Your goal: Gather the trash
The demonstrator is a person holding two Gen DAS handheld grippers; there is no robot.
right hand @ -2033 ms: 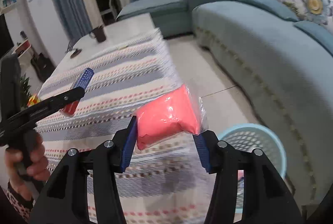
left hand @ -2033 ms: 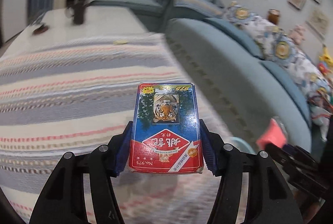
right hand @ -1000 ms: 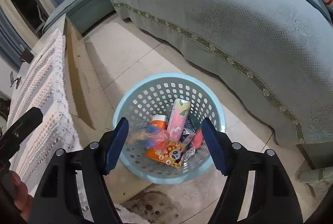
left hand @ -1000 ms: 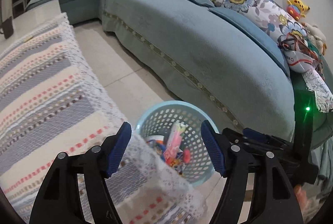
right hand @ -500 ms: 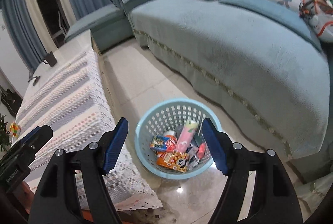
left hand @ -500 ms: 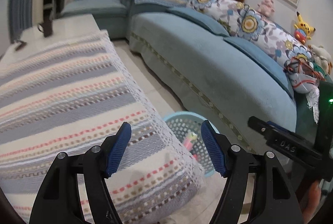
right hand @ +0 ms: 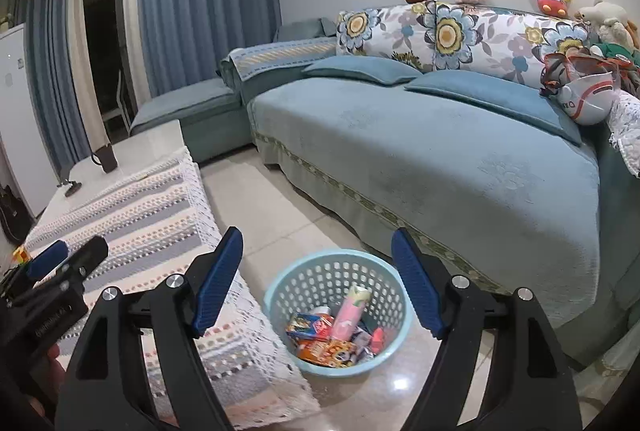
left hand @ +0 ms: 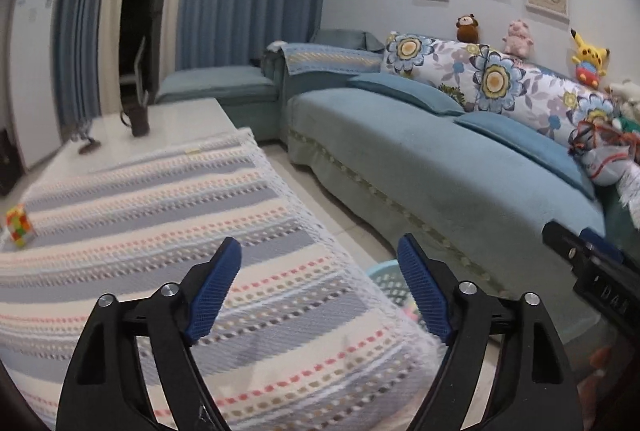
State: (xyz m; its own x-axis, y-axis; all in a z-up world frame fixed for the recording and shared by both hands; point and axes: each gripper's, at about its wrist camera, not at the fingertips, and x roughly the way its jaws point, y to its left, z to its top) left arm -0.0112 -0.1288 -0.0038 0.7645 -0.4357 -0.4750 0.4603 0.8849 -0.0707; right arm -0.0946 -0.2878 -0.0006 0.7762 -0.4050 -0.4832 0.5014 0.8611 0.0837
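Observation:
A light blue perforated trash basket stands on the floor between the table and the sofa. It holds several wrappers, a red card box and a pink tube. My right gripper is open and empty, raised above and in front of the basket. My left gripper is open and empty above the near corner of the striped tablecloth. Only the basket's rim shows in the left wrist view. The left gripper also shows in the right wrist view.
A low table with a striped cloth has a Rubik's cube at its left and a dark cup at the far end. A long blue sofa with cushions and plush toys runs along the right. Tiled floor lies between.
Both grippers let go of their loads, the card box and the pink bag, into the basket, then rose and pulled back. Both are now open and empty.

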